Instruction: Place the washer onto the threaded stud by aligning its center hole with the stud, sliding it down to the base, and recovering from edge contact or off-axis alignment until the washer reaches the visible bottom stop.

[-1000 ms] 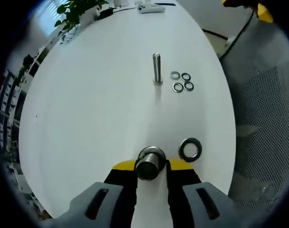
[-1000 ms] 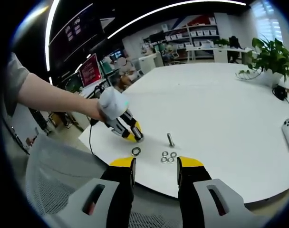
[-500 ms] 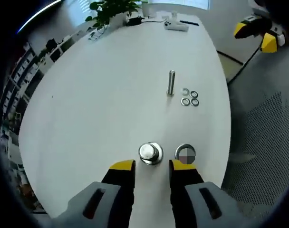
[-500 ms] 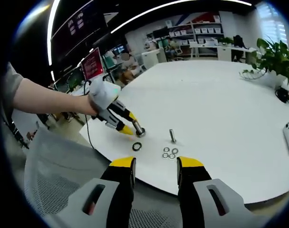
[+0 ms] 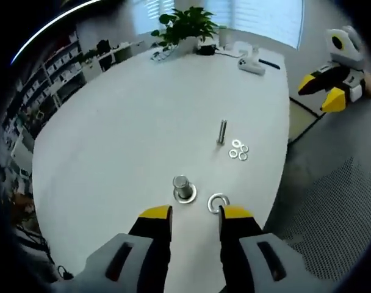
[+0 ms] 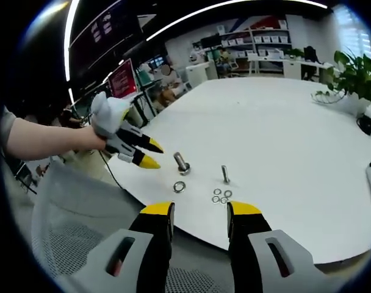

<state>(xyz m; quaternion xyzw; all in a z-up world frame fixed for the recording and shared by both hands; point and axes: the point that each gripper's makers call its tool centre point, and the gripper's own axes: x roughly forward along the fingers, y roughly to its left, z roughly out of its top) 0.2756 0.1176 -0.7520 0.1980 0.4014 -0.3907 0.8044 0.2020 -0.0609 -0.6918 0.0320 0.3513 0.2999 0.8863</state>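
A big white table (image 5: 112, 122) is what everything's set on. A wide-based stud (image 5: 183, 188) is stood upright near the edge with a large washer (image 5: 218, 202) laid just beside it. Farther in, a thin bolt (image 5: 222, 132) is stood next to four small washers (image 5: 238, 150), and a potted plant (image 5: 188, 27) is parked at the far end.

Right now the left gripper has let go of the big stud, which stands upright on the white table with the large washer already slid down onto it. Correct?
Not quite: the large washer lies flat on the white table beside the big stud, not on it, as the left gripper view shows. The left gripper is open and clear of the upright stud.
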